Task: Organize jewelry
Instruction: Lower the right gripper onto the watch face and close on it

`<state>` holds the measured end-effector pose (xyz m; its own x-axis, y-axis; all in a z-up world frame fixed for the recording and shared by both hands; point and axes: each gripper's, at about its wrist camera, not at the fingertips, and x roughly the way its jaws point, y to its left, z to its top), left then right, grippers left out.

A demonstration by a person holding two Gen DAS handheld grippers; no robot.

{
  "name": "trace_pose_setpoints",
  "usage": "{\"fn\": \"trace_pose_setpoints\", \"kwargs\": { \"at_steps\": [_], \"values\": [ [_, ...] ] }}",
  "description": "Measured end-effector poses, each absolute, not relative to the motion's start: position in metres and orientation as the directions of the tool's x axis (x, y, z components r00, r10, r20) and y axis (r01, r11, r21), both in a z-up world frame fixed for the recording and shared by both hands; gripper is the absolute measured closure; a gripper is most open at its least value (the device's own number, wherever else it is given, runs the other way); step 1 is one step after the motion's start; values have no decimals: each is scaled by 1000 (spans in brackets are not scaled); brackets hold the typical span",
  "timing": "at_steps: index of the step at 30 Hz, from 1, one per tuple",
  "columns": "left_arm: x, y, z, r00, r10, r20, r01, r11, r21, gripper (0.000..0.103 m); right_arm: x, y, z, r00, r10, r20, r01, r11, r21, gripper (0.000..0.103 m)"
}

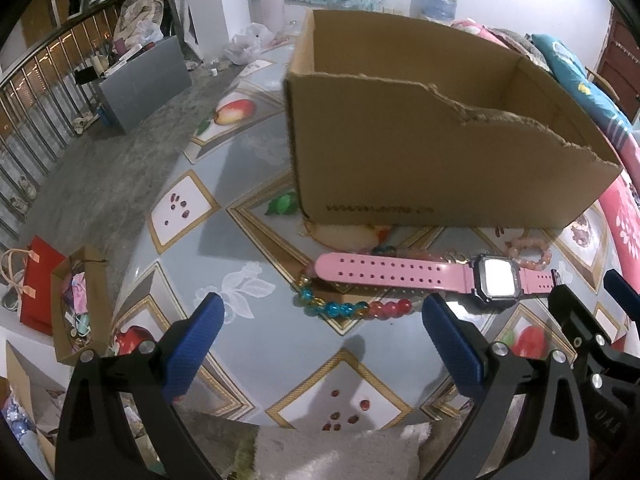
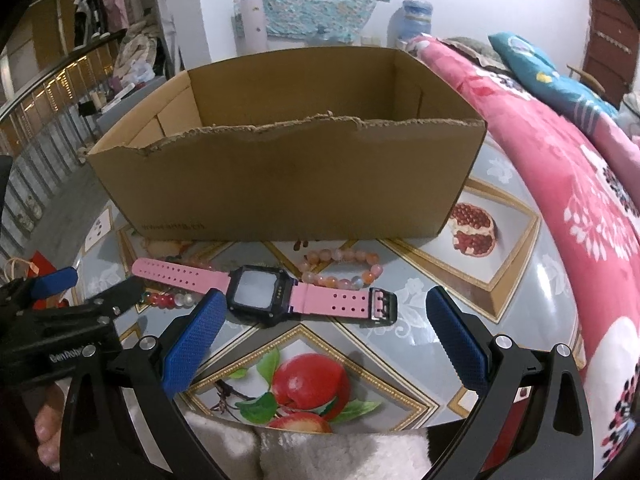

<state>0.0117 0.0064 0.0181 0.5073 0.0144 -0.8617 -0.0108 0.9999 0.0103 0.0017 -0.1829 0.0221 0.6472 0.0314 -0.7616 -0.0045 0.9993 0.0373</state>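
Both grippers idle above the tabletop [image 2: 516,264], nothing held. Left gripper [image 1: 320,344]: jaws wide apart, empty. Right gripper [image 2: 320,340]: same, wide apart, empty; it is nearest the watch.

Items, all on the tabletop in front of the cardboard box [image 2: 280,184]:
- Pink-strap watch [image 2: 260,290] lies flat, face up, strap stretched out, buckle end twd right gripper.
- Multicolour bead bracelet [image 1: 344,308] partly under the watch strap.
- Peach bead bracelet [image 2: 344,268] just behind the watch, near box wall.

Box interior as far as visible: no jewelry; floor mostly hidden.

Judged step: first pick, likely the watch w/ right gripper. Advice: approach the case, not the floppy strap; close across its short sides; lift clear of the beads beneath so they aren't dragged; clear the torn front edge of the box before release.
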Motion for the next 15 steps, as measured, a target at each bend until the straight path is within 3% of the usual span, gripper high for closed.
{"fn": "trace_pose_setpoints", "kwargs": {
  "at_steps": [9, 15],
  "values": [
    [-3, 45, 11, 580, -12, -814, 31, 999, 8, 6, -12, -185, 28, 712, 125, -691, -128, 991, 48, 7],
    [-5, 56, 17, 607, -173, -776, 124, 985, -123, 6, -11, -164, 21, 709, 189, -679, -288, 957, -35, 8]
  ]
}}
